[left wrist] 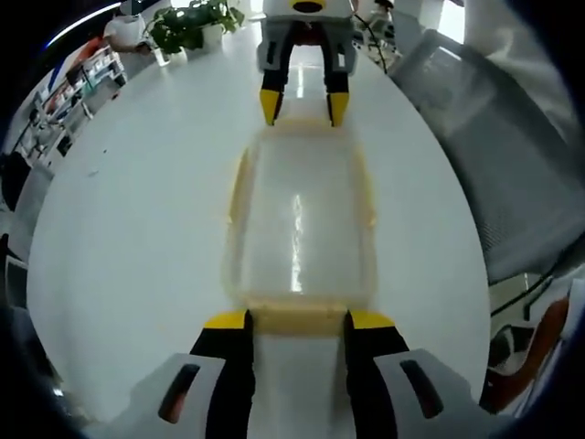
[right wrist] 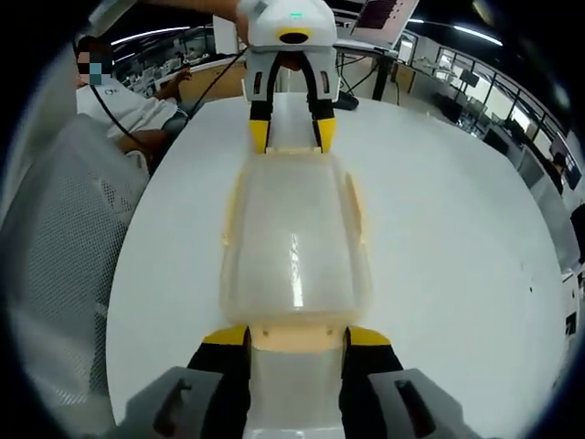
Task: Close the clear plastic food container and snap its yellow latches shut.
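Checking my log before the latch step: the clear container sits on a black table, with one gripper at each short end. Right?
Not quite: the table is white, not black, as the left gripper view shows. The rest holds: the clear container lies between the left gripper at one short end and the right gripper at the other.

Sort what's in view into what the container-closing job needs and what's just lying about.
Part of the job:
- clear container, lid on
- yellow end latch between the left hand-held gripper jaws
- opposite end latch at the right hand-held gripper

Just lying about:
- potted plant
- mesh chair
- shelves
- white table, merely the support
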Motion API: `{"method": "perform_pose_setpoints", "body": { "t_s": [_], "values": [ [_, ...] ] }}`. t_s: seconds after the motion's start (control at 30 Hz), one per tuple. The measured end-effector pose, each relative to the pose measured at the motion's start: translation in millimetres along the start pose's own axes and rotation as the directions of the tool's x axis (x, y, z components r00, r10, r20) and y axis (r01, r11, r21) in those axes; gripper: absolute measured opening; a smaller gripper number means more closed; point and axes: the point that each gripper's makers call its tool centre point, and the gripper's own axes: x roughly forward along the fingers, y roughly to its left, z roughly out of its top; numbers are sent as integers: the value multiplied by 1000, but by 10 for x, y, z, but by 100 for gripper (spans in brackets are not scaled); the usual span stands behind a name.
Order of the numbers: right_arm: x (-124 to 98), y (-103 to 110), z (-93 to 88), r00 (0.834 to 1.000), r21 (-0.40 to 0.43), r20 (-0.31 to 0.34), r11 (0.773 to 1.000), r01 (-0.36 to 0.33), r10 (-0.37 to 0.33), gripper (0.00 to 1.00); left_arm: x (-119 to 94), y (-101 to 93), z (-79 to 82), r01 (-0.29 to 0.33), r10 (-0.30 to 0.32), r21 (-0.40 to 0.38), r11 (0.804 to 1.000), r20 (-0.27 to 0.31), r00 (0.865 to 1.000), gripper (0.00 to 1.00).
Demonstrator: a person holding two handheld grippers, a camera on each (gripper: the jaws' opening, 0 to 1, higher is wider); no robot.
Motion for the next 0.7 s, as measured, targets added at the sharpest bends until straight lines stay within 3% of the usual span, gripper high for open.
{"method": "perform_pose_setpoints", "body": {
  "t_s": [0.27,0.7],
  "values": [
    [-35,21,37,1000,-16,-10,1000,0,0,36,-49,-62,12,-7,8,11,1000,-15,1000,36],
    [-294,143,128,999,-12,6,999,-36,36,36,-310,-212,200,5,-5,-2,1000,6,1000,36]
  ]
}}
